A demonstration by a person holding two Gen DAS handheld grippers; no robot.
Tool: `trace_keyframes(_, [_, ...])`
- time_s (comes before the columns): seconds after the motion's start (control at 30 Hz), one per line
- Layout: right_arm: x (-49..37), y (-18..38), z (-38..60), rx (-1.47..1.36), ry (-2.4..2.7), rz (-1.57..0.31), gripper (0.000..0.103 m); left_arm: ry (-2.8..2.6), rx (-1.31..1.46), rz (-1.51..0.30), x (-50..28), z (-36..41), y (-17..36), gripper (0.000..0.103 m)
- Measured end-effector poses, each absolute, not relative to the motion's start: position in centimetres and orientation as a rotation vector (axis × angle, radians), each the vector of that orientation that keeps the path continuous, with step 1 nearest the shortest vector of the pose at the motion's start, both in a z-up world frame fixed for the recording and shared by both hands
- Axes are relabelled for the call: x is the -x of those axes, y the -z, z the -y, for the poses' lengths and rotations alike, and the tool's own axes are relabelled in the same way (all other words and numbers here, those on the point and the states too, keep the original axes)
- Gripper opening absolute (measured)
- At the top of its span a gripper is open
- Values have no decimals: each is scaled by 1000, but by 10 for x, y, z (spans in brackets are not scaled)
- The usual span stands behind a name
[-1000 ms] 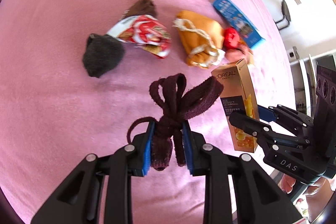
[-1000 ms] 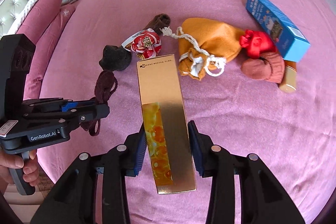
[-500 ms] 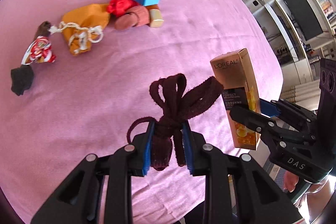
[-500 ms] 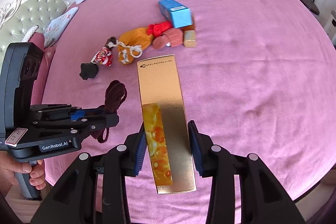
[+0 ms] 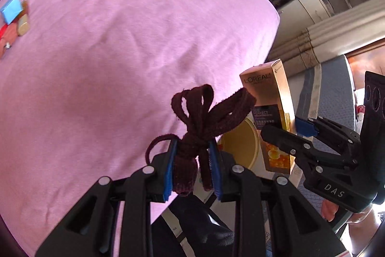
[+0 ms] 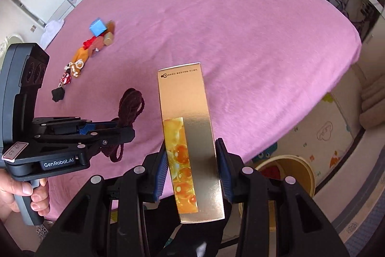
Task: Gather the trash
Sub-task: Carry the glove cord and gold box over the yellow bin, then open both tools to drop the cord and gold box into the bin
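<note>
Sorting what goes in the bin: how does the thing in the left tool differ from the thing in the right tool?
The left tool holds a dark maroon cloth strap, soft and tied in floppy loops; the right tool holds a gold carton, rigid and flat-sided. The strap is plain, the carton is glossy with printed lettering and an orange picture. The strap droops below its tool's pads; the carton stays straight. Both are clamped and lifted clear of the pink bedspread.

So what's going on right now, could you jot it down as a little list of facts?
left gripper: shut on a dark red cloth tie
right gripper: shut on a gold box
surface: pink bedsheet
left on the sheet: blue box, orange pouch, snack wrapper, black scrap
beside the bed: yellow bucket on the floor
</note>
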State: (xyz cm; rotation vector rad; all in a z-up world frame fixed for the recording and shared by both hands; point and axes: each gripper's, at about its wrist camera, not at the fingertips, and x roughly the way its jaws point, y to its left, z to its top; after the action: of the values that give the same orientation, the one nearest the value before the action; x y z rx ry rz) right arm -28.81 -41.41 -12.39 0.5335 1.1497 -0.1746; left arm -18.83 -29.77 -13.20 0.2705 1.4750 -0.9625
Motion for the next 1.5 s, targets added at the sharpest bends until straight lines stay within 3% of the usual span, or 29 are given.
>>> trace_keyframes(0.4, [438, 172, 496, -772, 428, -1149, 37, 1167, -524, -1532, 308, 428, 177, 26])
trace_keyframes(0.8, [520, 215, 517, -934, 559, -1137, 38, 1232, -639, -1600, 380, 479, 223, 27])
trace_keyframes(0.83, [523, 217, 518, -943, 570, -1139, 39, 1240, -633, -1613, 382, 481, 225, 31])
trace_keyframes(0.87, [527, 218, 520, -948, 590, -1138, 51, 1245, -634, -1622, 382, 481, 227, 41])
trace_keyframes(0.93, [537, 219, 524, -965, 627, -1121, 63, 1241, -654, -1615, 386, 484, 232, 58])
trace_keyframes(0.97, [542, 219, 526, -966, 646, -1114, 63, 1232, -672, -1609, 389, 487, 234, 66])
trace_keyframes(1.03, [551, 222, 532, -971, 666, -1123, 62, 1223, -702, -1612, 393, 491, 239, 71])
trace_keyframes(1.5, [554, 230, 544, -951, 636, -1171, 58, 1187, -668, -1590, 388, 486, 244, 74])
